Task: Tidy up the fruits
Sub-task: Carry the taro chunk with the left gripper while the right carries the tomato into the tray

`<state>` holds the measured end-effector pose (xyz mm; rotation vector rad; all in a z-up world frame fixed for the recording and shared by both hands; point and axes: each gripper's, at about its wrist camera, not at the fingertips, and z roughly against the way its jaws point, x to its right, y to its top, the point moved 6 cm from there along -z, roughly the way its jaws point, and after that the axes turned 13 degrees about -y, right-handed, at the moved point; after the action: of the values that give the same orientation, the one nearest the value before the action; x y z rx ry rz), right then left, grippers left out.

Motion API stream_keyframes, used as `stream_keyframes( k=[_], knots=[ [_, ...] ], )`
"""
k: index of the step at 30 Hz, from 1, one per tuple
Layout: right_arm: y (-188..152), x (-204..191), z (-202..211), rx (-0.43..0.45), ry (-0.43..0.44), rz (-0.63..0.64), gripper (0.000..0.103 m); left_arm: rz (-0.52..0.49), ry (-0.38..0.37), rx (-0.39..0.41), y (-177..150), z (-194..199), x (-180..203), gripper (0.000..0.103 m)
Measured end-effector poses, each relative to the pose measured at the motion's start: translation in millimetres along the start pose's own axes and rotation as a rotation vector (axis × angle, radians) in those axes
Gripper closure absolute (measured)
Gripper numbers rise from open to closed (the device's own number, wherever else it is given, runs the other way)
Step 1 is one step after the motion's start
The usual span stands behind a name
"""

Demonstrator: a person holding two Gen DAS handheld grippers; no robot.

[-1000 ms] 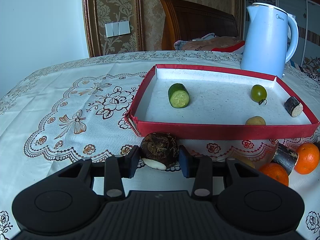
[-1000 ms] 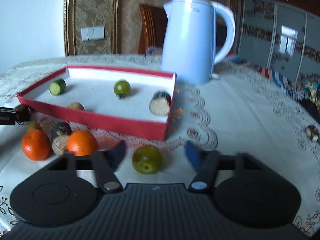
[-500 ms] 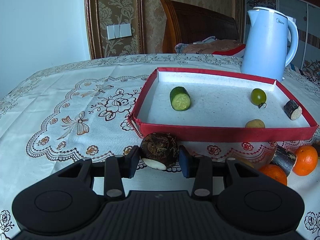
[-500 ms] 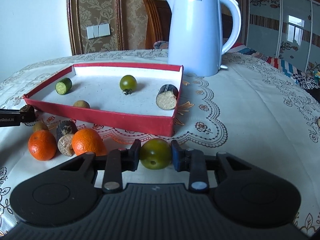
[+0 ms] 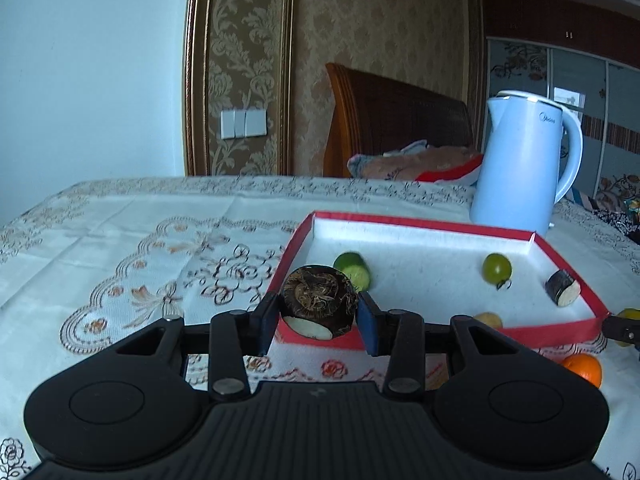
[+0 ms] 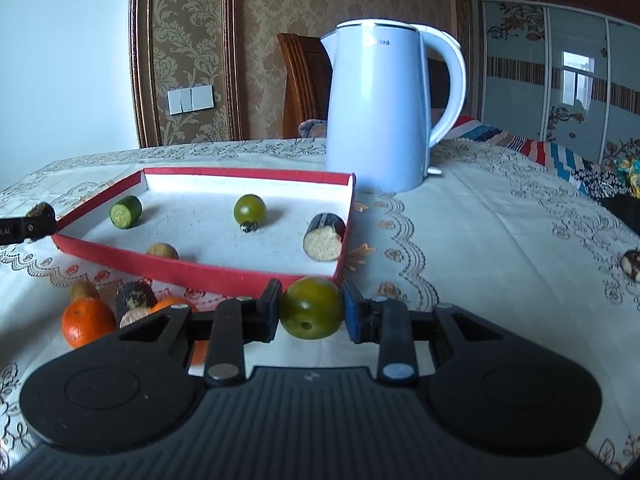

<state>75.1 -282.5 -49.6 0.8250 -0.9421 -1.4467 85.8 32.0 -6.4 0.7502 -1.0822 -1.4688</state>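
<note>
The left gripper (image 5: 318, 316) squeezes a brown hairy root (image 5: 318, 300), held up by the near edge of the red tray (image 5: 420, 222) so it can go inside. The right gripper (image 6: 310, 312) pinches a green tomato (image 6: 311, 307) near the tray's front corner, ready to drop in too.

The only brand that could be read stood on the pale blue kettle (image 6: 376, 116): "Midea" in small dark letters near its top rim. In the right wrist view the first letters were washed out by glare, leaving "dea" plain; in the left wrist view the kettle (image 5: 524, 168) carried the same word, small and faint. On the left gripper's finger (image 6: 24, 229), left of the kettle, white letters ended in "R.AI"; the rest was cut off.
</note>
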Motion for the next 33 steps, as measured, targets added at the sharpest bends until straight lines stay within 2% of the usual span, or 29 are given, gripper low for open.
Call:
stream_keyframes(
  k=[4,11,20,33],
  knots=[
    [13,-7,-7,0.003,0.012,0.017,0.073,-0.036,0.01,-0.009,7,-12,11,0.062],
    [39,-32,-31,0.005,0.011,0.079,0.073,0.015,-0.004,-0.102,12,-50,13,0.062],
    [29,-56,-66,-0.086,0.019,0.122,0.073,0.032,-0.005,-0.158,8,-73,12,0.062],
    [37,-64,-100,-0.13,-0.013,0.097,0.073,0.019,0.025,-0.207,5,-99,11,0.062]
  ],
)
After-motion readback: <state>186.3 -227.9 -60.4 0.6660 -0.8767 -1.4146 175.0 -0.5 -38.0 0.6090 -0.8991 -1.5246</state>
